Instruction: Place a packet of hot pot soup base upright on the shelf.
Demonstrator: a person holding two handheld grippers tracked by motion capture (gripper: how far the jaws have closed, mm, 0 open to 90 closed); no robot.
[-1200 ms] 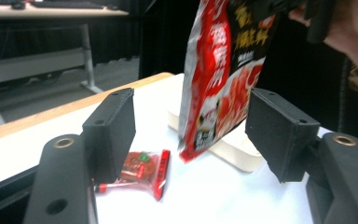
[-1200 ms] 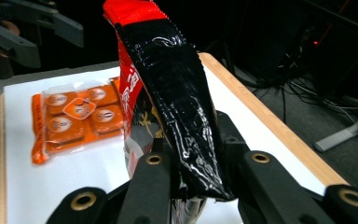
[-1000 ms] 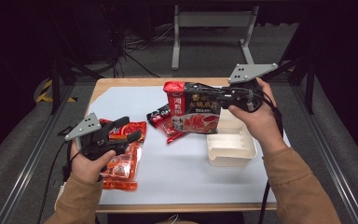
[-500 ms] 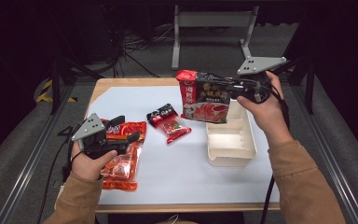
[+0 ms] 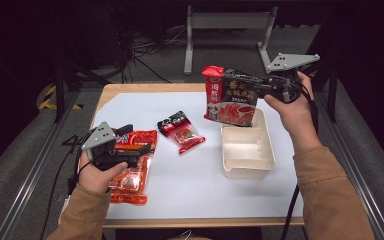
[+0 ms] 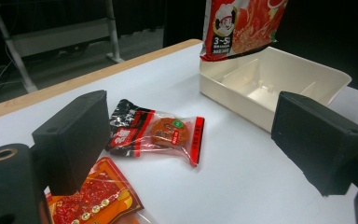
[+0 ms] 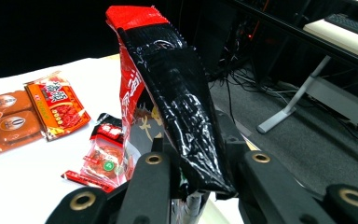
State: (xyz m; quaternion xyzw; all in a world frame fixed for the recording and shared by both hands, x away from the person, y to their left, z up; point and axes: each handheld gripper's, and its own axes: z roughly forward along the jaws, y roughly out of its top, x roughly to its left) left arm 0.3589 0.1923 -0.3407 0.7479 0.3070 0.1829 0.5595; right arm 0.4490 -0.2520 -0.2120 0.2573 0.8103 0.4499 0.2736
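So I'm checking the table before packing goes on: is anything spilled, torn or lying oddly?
Nothing spilled or torn. The big red-and-black foil pouch, clamped in the right gripper, hangs over the empty cream plastic tray. The small red-and-black snack packet lies askew on the white table.

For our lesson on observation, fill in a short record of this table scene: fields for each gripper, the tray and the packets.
right gripper: shut on the large red and black pouch, held upright over the tray
left gripper: jaws open, just been opening, nothing gripped, above the orange packets
tray: cream, compartments empty
small red and black packet: flat on the white sheet
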